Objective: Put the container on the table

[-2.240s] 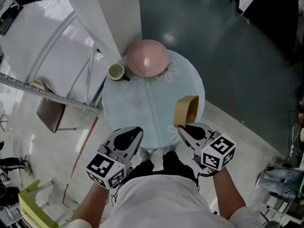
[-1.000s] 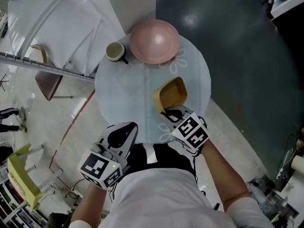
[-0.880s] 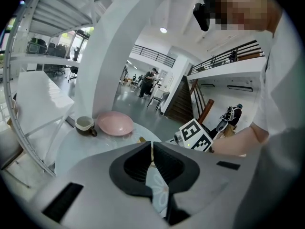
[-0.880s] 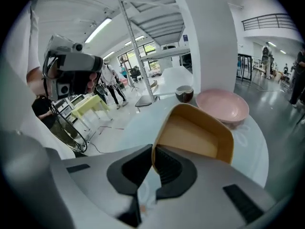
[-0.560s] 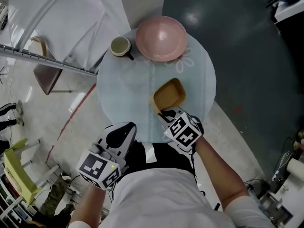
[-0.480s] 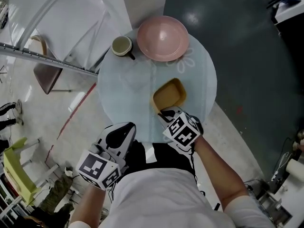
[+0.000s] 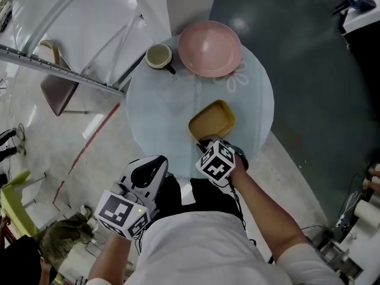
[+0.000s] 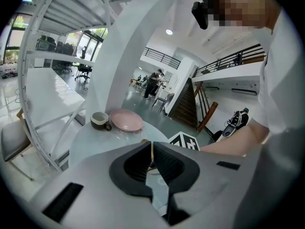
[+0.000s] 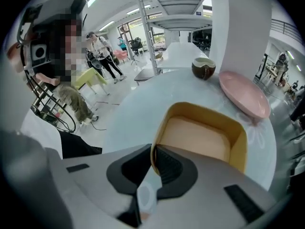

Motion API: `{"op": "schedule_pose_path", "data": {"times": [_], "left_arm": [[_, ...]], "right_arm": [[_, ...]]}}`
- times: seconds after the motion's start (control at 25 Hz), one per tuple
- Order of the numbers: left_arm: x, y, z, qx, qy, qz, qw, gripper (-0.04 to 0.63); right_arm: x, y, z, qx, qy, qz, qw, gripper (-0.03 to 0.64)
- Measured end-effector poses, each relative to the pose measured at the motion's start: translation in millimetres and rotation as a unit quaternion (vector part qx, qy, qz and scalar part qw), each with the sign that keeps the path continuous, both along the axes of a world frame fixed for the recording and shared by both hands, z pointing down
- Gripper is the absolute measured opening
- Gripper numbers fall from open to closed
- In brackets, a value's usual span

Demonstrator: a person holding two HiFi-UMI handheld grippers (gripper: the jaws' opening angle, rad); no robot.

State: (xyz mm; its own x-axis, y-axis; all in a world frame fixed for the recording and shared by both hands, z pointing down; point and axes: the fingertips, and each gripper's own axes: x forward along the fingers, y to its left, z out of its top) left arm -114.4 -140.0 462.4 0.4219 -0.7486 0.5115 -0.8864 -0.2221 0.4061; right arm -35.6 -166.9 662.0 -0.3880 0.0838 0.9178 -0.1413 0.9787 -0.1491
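The right tongs are clamped on the near wall of the yellow container, one jaw inside the rim and one outside. The container sits flat on the round counter, on its near right part. The left tongs are pressed together on nothing, held off the counter's near edge by the person's body. At the far edge stand a pink bowl and, just left of it, a cup.

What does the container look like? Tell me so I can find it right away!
Find the round pale table. On its side nearest the person, pinched by the right gripper, is the container. It is yellow and boxy with rounded corners, unlike the round pink bowl and small dark cup.
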Motion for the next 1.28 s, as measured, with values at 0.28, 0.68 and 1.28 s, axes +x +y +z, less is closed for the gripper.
{"op": "schedule_pose_path", "data": {"times": [0.28,0.68,1.28], "left_arm": [[-6,11,2,-0.001,0.004,-0.004,1.0,0.034],[-5,23,4,-0.004,0.006,0.001,1.0,0.034],[1,20,-17,0.023,-0.007,0.016,0.9996,0.034]], "right_arm": [[-1,4,14,0.008,0.023,0.002,1.0,0.04],[-1,9,16,0.026,0.025,0.007,0.999,0.06],[1,-8,-57,0.062,-0.07,0.062,0.994,0.094]]}}
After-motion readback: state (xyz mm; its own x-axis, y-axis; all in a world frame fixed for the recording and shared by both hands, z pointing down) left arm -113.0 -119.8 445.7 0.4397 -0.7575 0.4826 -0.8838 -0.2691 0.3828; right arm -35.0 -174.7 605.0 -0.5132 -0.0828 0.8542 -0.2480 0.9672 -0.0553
